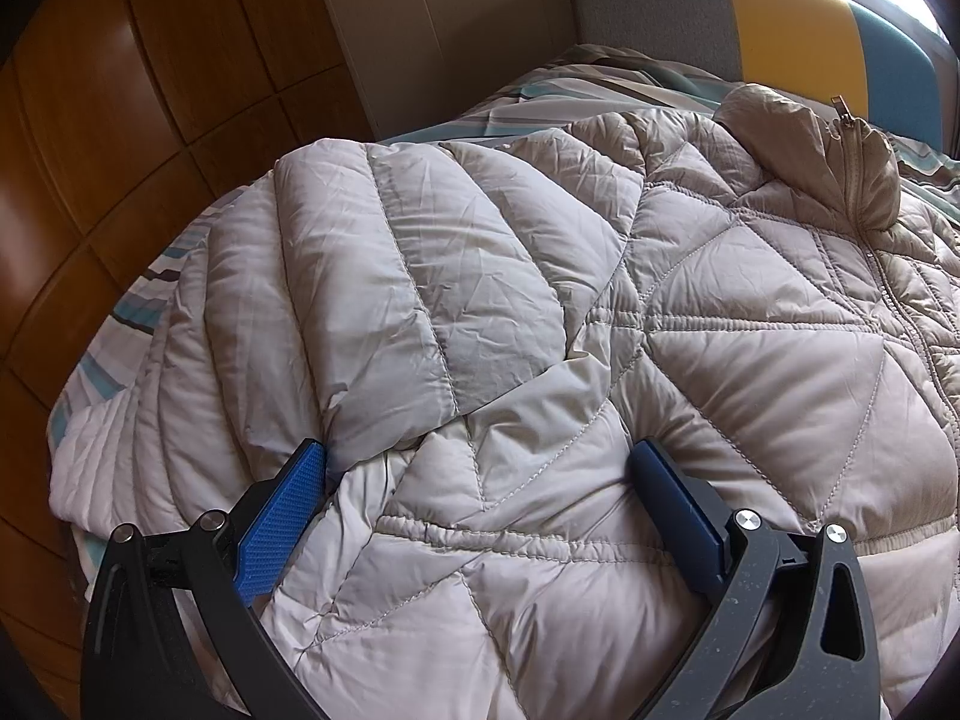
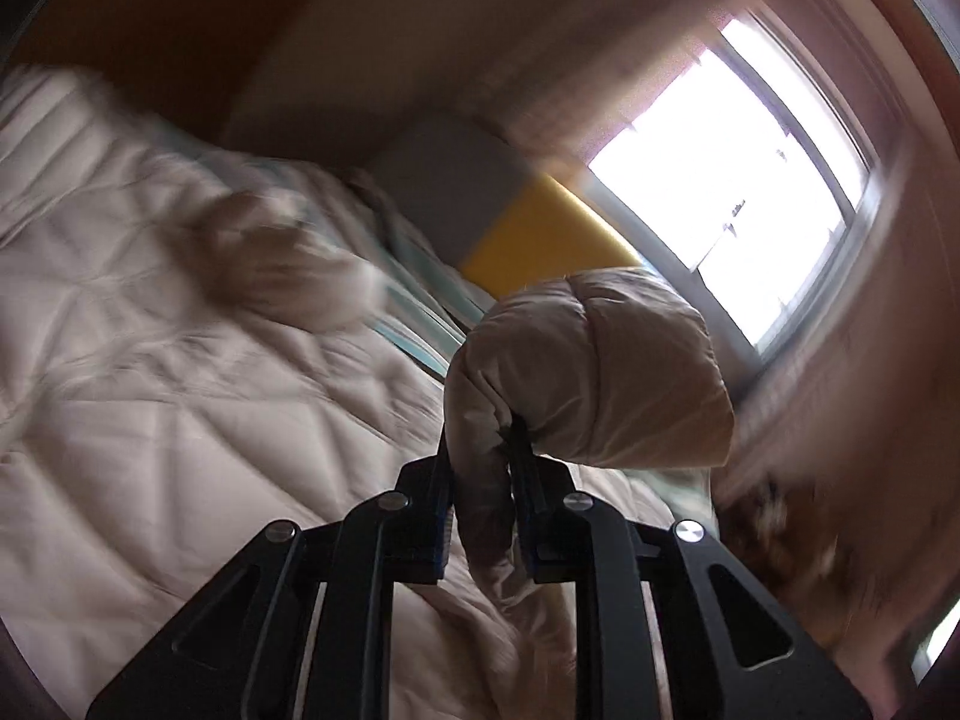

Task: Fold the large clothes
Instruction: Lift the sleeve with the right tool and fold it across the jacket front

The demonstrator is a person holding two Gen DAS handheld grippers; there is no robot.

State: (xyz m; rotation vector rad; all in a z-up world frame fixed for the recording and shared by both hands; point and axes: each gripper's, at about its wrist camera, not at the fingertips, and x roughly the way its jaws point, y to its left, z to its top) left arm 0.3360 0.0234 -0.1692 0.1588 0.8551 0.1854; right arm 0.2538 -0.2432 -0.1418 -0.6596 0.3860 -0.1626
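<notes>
Left tongs (image 1: 480, 468) spread over the jacket (image 1: 600, 300) at lower frame; right tongs (image 2: 483, 450) pinch its sleeve (image 2: 600, 360) at centre.

The left gripper (image 1: 477, 456) has two black curved arms, and on the inner face of each jaw sits a blue pad (image 1: 282, 516) with a fine dotted texture. Round silver screws (image 1: 748, 520) mark the joints behind the jaws, and a teardrop slot is cut in the outer arm. The right gripper (image 2: 480, 450) is also black, with long slots (image 2: 750, 618) in its outer links, silver screws behind the jaws and thin blue pad edges inside.
</notes>
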